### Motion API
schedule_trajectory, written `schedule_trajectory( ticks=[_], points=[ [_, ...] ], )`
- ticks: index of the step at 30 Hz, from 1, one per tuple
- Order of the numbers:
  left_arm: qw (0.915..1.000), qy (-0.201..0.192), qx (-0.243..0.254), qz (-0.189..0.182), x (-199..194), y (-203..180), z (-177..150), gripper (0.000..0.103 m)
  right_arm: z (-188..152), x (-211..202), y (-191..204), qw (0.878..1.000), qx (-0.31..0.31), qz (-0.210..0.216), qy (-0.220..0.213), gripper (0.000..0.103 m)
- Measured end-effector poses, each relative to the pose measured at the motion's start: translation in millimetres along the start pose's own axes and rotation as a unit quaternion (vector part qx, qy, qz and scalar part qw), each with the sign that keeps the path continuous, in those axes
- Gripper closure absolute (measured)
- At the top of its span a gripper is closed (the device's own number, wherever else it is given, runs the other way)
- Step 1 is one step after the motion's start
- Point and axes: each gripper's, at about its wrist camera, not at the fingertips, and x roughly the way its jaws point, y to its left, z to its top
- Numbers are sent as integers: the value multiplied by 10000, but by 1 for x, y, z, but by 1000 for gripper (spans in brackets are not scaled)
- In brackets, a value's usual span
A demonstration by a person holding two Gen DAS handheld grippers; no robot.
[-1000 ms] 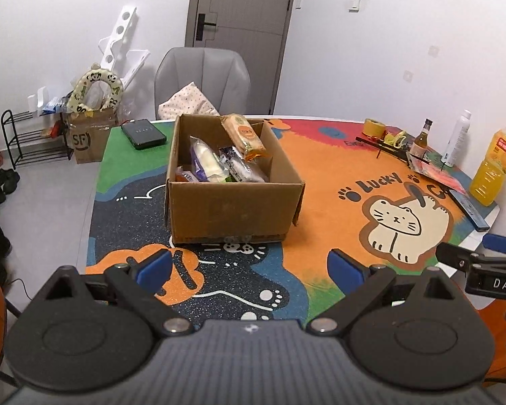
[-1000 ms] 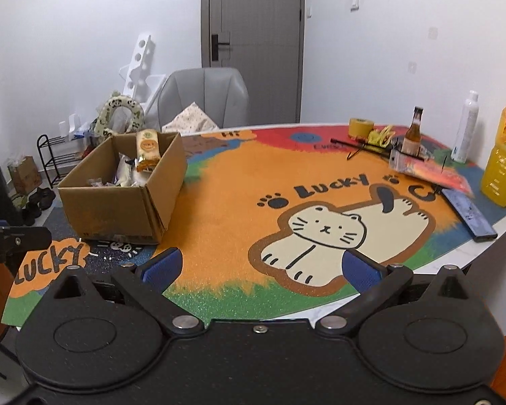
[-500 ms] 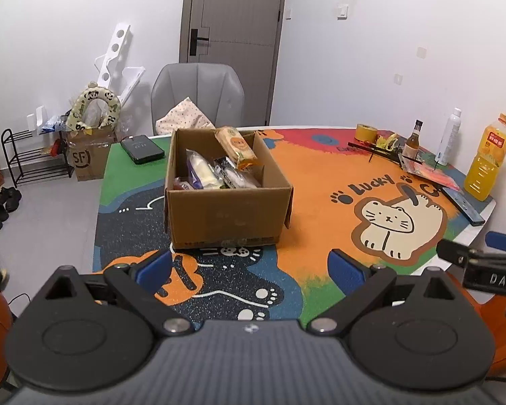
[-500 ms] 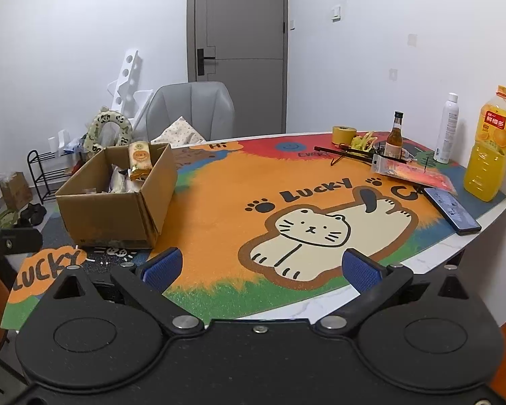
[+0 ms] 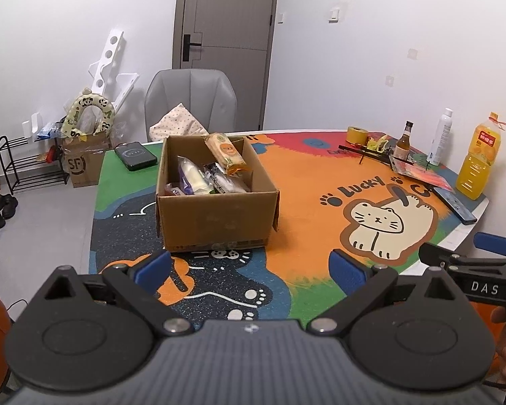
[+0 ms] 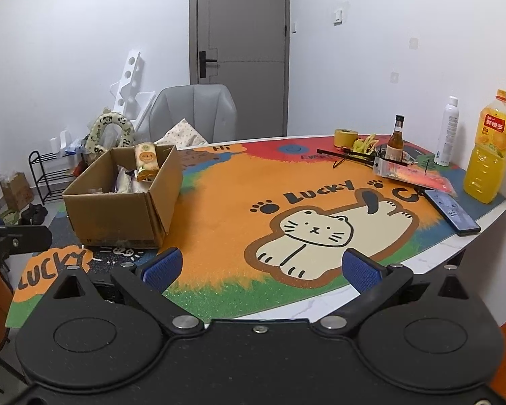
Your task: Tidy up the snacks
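Note:
An open cardboard box (image 5: 216, 217) stands on the colourful cat mat (image 5: 307, 185); it also shows at the left in the right wrist view (image 6: 118, 217). Several wrapped snacks lie in it, with an orange-labelled pack (image 5: 226, 153) leaning on its far wall, also seen in the right wrist view (image 6: 146, 162). My left gripper (image 5: 249, 266) is open and empty, held back from the box near the table's front edge. My right gripper (image 6: 259, 265) is open and empty over the front edge, right of the box; it also shows at the right edge of the left wrist view (image 5: 469, 253).
At the table's right end stand an orange juice bottle (image 6: 490, 155), a white bottle (image 6: 448, 131), a brown bottle (image 6: 395, 141), a tape roll (image 6: 345, 137), a red packet (image 6: 418, 175) and a phone (image 6: 452, 211). A black device (image 5: 135, 156) lies far left. A grey chair (image 5: 190, 101) stands behind.
Both grippers have drawn back and risen from the table, so the box looks smaller and farther. Both stay open and empty.

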Motion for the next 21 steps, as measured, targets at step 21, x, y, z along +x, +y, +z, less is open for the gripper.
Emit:
schedule_trajectory(
  ticks=[21],
  points=[
    [9999,18,-108,45,-6,3,1,2,0,-4,-1,10000,39,-46,19,0]
  ],
)
